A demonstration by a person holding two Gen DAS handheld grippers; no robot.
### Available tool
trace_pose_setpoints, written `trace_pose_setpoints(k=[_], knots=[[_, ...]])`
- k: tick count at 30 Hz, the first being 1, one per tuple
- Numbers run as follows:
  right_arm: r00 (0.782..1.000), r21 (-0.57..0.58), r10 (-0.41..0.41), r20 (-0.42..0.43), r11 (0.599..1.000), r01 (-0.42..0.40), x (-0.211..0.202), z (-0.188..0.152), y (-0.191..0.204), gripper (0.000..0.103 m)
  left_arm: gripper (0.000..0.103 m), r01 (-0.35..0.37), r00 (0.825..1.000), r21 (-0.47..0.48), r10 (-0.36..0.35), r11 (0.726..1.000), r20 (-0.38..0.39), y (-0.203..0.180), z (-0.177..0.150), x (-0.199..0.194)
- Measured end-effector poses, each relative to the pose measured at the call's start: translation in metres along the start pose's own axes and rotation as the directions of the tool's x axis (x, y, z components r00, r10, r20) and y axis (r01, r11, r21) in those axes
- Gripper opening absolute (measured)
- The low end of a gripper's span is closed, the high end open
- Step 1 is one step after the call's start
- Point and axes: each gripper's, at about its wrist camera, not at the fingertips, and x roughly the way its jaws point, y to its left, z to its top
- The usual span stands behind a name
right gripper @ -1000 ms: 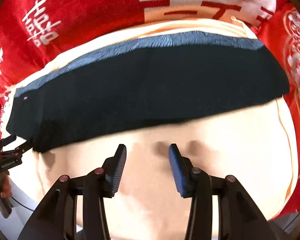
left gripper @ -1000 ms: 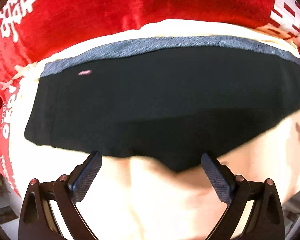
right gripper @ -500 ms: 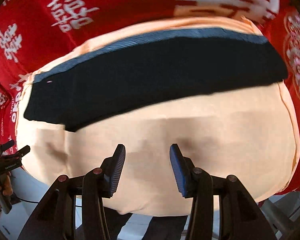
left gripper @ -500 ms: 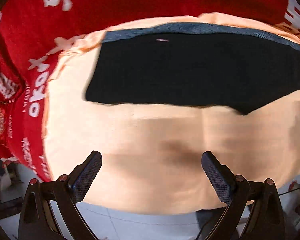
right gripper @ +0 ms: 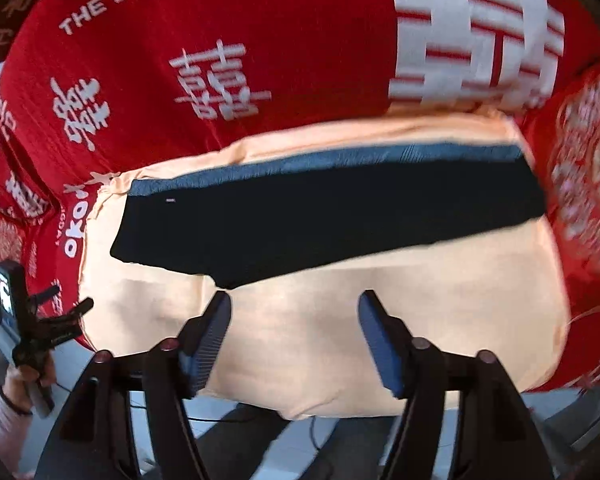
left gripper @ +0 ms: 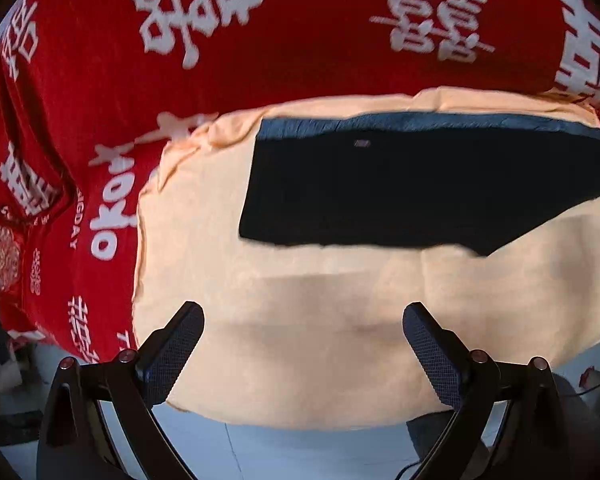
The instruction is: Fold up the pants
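Note:
Dark navy pants [left gripper: 420, 192] lie folded flat as a long strip on a peach cloth [left gripper: 300, 320], with a lighter blue band along the far edge. They also show in the right wrist view [right gripper: 320, 220]. My left gripper [left gripper: 303, 322] is open and empty, held well back from the pants over the cloth's near edge. My right gripper [right gripper: 294, 312] is open and empty, just short of the pants' near edge. The left gripper shows at the left of the right wrist view [right gripper: 36, 320], in a hand.
The peach cloth [right gripper: 380, 320] lies on a red tablecloth [left gripper: 300, 40] with white characters. The table's near edge and grey floor [left gripper: 280, 452] show below the cloth. A cable [right gripper: 204, 420] runs on the floor.
Both grippers have pulled back and up from the pants, which now look smaller and farther. The right gripper's jaws have opened wider. The pants have not moved.

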Motion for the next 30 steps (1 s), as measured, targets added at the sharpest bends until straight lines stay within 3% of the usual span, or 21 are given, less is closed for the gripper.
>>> trace_pose_setpoints(k=[4,8,12,16,17,18,20,27,30], knots=[[0.992,-0.093,-0.118,0.036,0.988,0.121,-0.037,0.022,-0.024,0.081,0.101,0.04,0.999,-0.003,-0.04,0.999,0.01,-0.035,0.018,0.0],[0.987,-0.044,-0.158,0.043,0.986,0.16,-0.042,0.029,-0.087,0.081,0.101,0.058,0.998,0.045,-0.058,0.997,-0.004,-0.099,0.032,0.004],[0.994,0.091,-0.11,-0.014,0.99,0.111,-0.023,0.018,-0.159,0.081,0.101,0.117,0.993,0.061,-0.116,0.991,-0.019,-0.177,0.051,0.007],[0.996,0.183,-0.085,-0.028,0.979,0.089,0.0,0.012,-0.23,0.081,0.101,0.132,0.991,0.082,-0.131,0.988,-0.019,-0.262,0.079,0.017],[0.996,0.2,-0.081,-0.022,0.976,0.084,0.005,0.012,-0.241,0.075,0.101,0.132,0.991,0.08,-0.131,0.988,-0.016,-0.275,0.085,0.021],[0.997,0.224,-0.071,-0.014,0.972,0.073,0.013,0.015,-0.256,0.052,0.101,0.134,0.991,0.075,-0.133,0.988,-0.014,-0.29,0.093,0.025],[0.998,0.273,-0.048,-0.028,0.961,0.054,0.035,0.023,-0.282,0.027,0.101,0.136,0.991,0.062,-0.135,0.989,-0.01,-0.321,0.111,0.034],[0.998,0.258,-0.053,0.025,0.965,0.045,0.126,0.075,-0.315,0.027,0.101,0.129,0.991,0.029,-0.13,0.991,0.043,-0.396,0.171,0.074],[0.997,0.25,-0.079,0.007,0.965,0.075,0.172,0.087,-0.324,0.027,0.101,0.101,0.995,0.036,-0.102,0.994,0.021,-0.415,0.18,0.105]])
